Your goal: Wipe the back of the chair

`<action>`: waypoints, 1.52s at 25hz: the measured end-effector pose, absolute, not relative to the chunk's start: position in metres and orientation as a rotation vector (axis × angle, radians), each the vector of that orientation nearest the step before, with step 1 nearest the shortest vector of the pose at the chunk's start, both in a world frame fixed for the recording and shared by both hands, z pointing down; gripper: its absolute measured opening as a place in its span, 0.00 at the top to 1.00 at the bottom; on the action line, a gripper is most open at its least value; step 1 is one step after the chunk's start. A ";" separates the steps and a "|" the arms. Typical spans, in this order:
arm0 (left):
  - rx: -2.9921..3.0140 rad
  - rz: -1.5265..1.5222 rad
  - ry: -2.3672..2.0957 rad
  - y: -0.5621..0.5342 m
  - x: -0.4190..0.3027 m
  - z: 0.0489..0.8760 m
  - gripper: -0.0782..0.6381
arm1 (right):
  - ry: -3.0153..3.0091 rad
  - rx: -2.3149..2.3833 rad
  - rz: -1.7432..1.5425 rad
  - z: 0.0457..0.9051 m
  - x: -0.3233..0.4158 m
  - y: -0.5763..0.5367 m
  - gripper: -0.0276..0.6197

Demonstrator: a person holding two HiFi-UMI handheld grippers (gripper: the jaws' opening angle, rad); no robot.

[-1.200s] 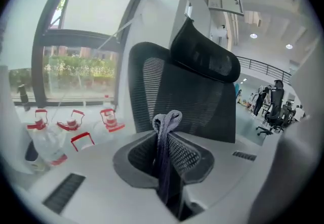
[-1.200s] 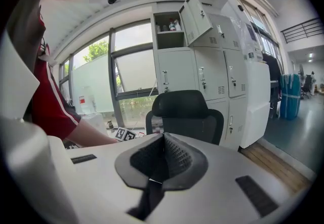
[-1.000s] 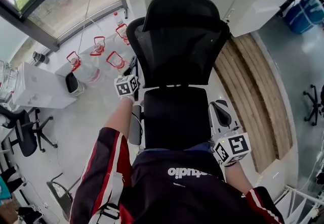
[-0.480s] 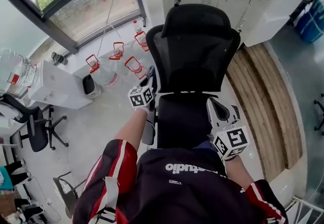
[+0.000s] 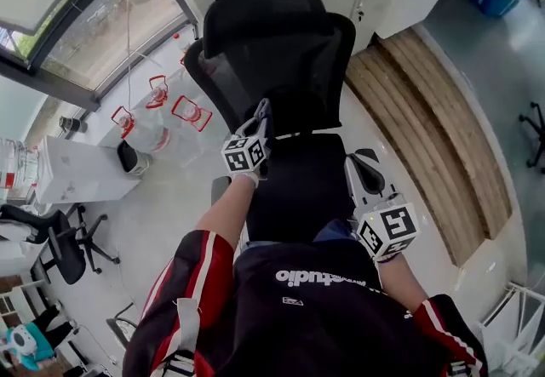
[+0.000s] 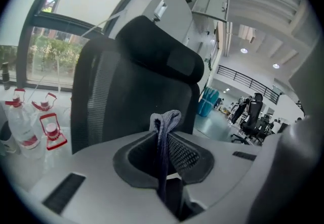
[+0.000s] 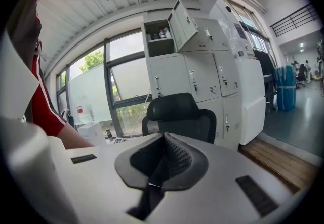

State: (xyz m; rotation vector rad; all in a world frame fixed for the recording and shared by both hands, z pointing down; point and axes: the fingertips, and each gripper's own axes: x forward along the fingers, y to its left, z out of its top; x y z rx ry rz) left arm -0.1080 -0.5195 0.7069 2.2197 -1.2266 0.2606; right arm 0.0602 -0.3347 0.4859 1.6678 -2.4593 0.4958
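The black mesh-backed office chair [image 5: 298, 171] stands ahead, with pale floor [image 5: 170, 197] open at its left. The left gripper [image 5: 247, 152], fingers pinching a folded grey-blue cloth [image 6: 166, 119], hovers at the backrest's [image 5: 289, 69] lower left edge. The right gripper's [image 5: 387, 231] ribbed fingers are pressed together, empty.

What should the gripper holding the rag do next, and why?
Probably ease the left gripper forward until the cloth presses on the chair back, then begin a stroke. Its fingers are shut on the cloth, and the mesh back fills the left gripper view just ahead, apparently not yet touched.
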 end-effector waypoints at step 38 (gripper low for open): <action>2.149 0.540 -1.256 -0.538 -0.101 0.848 0.81 | -2.279 1.655 0.542 0.539 0.119 -0.324 0.94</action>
